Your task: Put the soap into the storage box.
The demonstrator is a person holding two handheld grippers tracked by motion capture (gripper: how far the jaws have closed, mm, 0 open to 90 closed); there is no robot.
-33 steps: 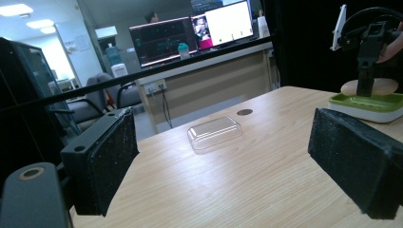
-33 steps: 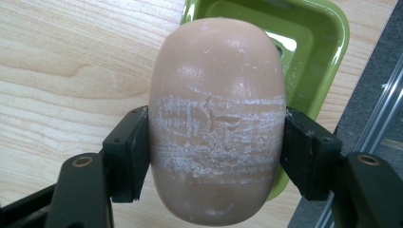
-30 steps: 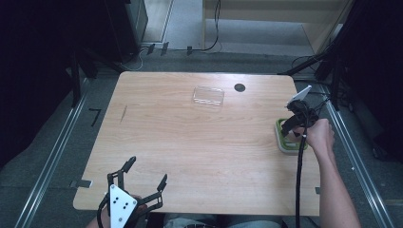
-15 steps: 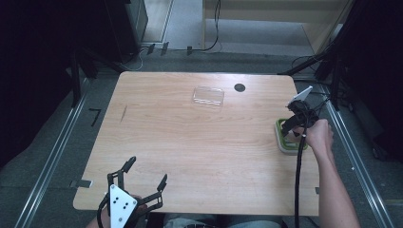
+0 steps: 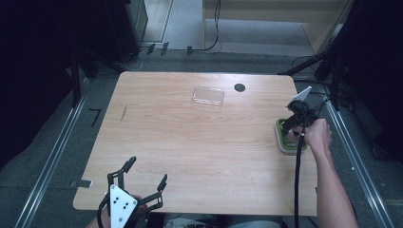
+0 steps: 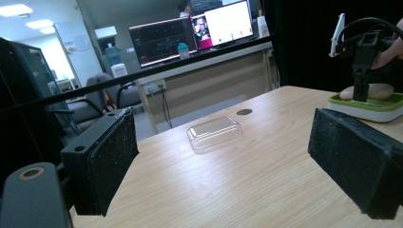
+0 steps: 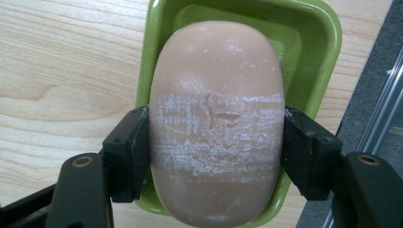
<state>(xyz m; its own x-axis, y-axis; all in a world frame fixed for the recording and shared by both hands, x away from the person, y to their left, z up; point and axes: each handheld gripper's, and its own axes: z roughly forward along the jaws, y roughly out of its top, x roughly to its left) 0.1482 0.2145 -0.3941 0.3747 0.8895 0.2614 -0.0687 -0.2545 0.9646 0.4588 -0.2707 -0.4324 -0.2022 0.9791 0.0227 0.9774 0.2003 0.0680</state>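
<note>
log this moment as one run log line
right claw: shut on soap bar | soap bar: in green dish | left claw: open, empty | clear lid: untouched

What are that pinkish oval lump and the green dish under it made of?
The lump looks like a bar of soap: matte, waxy, with white scuffs and a small crack. The green dish seems to be glossy moulded plastic, judging by its smooth, rounded rim.

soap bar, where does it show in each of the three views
High view: soap bar at the table's right edge, under the right gripper.
Left gripper view: upper right, lying in the green tray.
Right gripper view: centre, clamped between the jaws.
Shared landmark: the green tray.
</note>
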